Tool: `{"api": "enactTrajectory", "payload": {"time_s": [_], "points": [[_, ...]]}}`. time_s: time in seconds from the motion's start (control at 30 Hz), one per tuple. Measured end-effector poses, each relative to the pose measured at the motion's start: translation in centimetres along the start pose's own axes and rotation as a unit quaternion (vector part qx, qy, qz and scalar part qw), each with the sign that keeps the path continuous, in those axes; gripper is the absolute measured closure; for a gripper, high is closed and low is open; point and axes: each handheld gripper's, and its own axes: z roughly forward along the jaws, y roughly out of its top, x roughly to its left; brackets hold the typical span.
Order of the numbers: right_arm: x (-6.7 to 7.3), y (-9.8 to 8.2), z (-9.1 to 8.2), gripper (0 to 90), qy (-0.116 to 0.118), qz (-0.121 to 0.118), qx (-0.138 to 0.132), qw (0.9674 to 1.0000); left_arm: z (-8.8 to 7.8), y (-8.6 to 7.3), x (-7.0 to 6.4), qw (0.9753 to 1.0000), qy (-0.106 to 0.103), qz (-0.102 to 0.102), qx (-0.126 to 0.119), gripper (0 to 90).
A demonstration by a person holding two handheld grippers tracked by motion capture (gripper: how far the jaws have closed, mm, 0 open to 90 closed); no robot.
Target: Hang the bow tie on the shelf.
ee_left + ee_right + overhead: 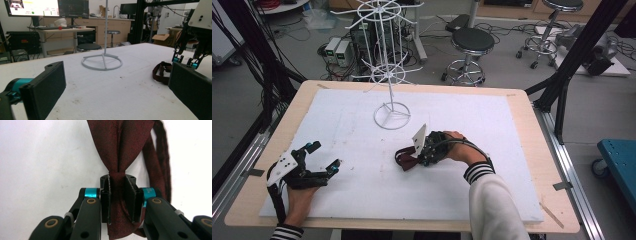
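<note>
The high view shows a wooden counter (257,165) with a big white sheet (492,180) on top. A dark red bow tie (406,159) lies on the white sheet, near the middle. The right hand-held gripper (421,155) is squeezing it. A hand (457,146) in a striped cuff holds that gripper.

The right gripper view looks right at the bow tie (125,152). The two black jaws are pressed on its thin middle knot. The red cloth fans out above the jaws and more of it hangs below them. A dark red strap (162,162) runs down the right side of the bow tie.

The left hand-held gripper (323,161) rests on the white sheet at the left, well apart from the bow tie. Its jaws stand wide apart with nothing between them. The left gripper view shows this gap too.

A white wire rack (388,55) stands on a round ring base (392,116) behind the bow tie, toward the far edge of the counter. Black stools (471,50) stand on the floor past the counter.
</note>
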Motion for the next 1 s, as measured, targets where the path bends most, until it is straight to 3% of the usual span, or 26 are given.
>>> {"api": "enactTrajectory", "payload": {"time_s": [0.33,0.4,0.57,0.63,0.67,0.7,0.77,0.8,0.87,0.97,1.0], "points": [[-0.2,-0.1,-2.0,76.8,-0.021,0.037,-0.063,0.9971,0.0,0.0,0.0,1.0000,0.000,0.000,0.000,1.8],[-0.3,-0.3,-2.6,76.8,-0.028,0.060,-0.087,0.9940,0.0,0.0,0.0,1.0000,0.000,-0.001,0.000,1.8],[-0.2,-0.5,-3.2,76.8,-0.034,0.081,-0.115,0.9895,0.0,0.0,0.0,1.0000,0.001,-0.002,0.000,1.8],[-0.2,-0.7,-3.5,76.8,-0.040,0.092,-0.130,0.9864,0.0,0.0,0.0,1.0000,0.001,-0.003,-0.001,1.8],[-0.2,-0.9,-3.9,76.7,-0.045,0.104,-0.146,0.9828,0.0,0.0,0.0,1.0000,0.001,-0.003,0.000,1.8],[-0.2,-0.9,-3.9,76.7,-0.045,0.104,-0.146,0.9828,0.0,0.0,0.0,1.0000,0.001,-0.003,-0.001,1.8],[-0.3,-1.2,-4.7,76.7,-0.059,0.112,-0.168,0.9777,0.0,0.0,0.0,1.0000,0.001,-0.003,-0.001,1.8],[-0.3,-1.2,-4.7,76.7,-0.059,0.112,-0.168,0.9777,0.0,0.0,0.0,1.0000,0.001,-0.002,0.000,1.8],[-0.3,-1.4,-5.2,76.7,-0.070,0.121,-0.183,0.9731,0.0,0.0,0.0,1.0000,0.002,-0.003,0.000,1.8],[-0.4,-1.6,-5.8,76.5,-0.066,0.142,-0.213,0.9645,0.0,0.0,0.0,1.0000,0.002,-0.002,0.000,1.8],[-0.4,-1.6,-5.8,76.5,-0.066,0.142,-0.213,0.9645,0.0,0.0,0.0,1.0000,0.002,-0.002,0.000,1.8]]}}
